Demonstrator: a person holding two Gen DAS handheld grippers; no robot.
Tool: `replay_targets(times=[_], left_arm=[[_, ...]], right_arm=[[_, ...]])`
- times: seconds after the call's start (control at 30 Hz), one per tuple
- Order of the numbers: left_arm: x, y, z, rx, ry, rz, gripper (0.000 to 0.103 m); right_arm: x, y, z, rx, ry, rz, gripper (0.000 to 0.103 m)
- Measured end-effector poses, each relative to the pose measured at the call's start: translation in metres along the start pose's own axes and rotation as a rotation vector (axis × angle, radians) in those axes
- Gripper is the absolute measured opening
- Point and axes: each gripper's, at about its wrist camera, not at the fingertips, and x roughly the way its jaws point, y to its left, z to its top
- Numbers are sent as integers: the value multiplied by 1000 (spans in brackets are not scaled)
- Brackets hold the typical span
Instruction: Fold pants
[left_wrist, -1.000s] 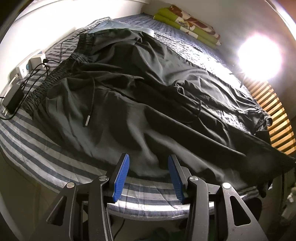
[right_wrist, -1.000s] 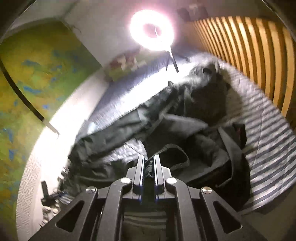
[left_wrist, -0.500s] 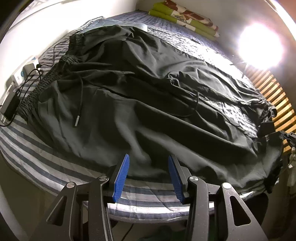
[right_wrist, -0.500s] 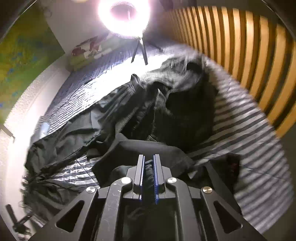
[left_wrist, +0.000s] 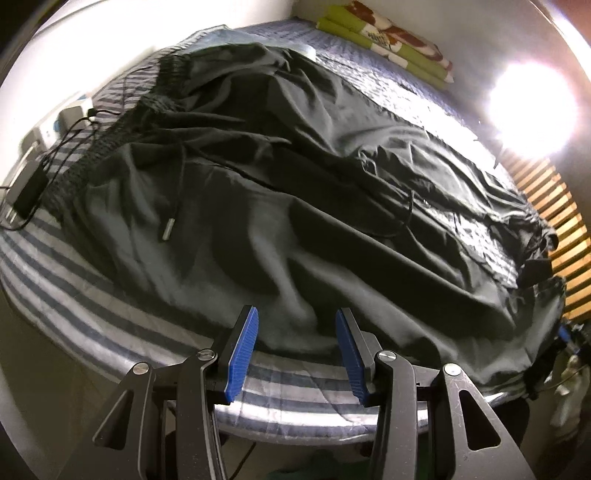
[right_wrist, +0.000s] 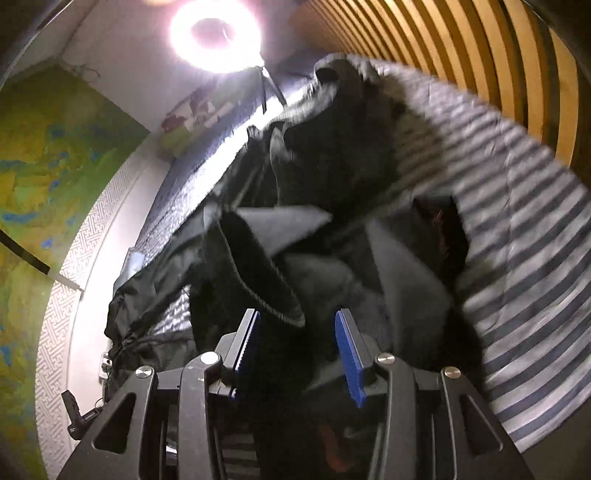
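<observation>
Light source: my ring lamp (right_wrist: 216, 35), blown out to white, flaring over the wall around it.
Glare: sheen on the pants (left_wrist: 295, 192) below the lamp.
Shadows: deep in the folds away from the lamp.
Blur: my right view smears; my left is slightly soft.
Edges: fisheye bending, dark corners.

Dark grey pants (left_wrist: 295, 192) were spread, wrinkled, across a striped bed (left_wrist: 66, 280), the elastic waistband (left_wrist: 110, 140) at the left and a metal-tipped drawstring (left_wrist: 168, 230) lying on the front. The leg ends (right_wrist: 266, 273) were bunched and folded over.
</observation>
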Motion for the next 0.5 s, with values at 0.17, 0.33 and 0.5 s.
replay_targets(times=[0.17,0.33,0.5], left_arm=[[-26,29,-6,-56,-45,24,47],[-50,78,-9,-181,-101,66,47],[-64,129,-9,-291,-133,106,47]], right_arm=[[19,13,-9,-13,-5,17,49],[22,39,-17,-110,-16,-24,36],[5,57,-17,-152,-50,-75,22]])
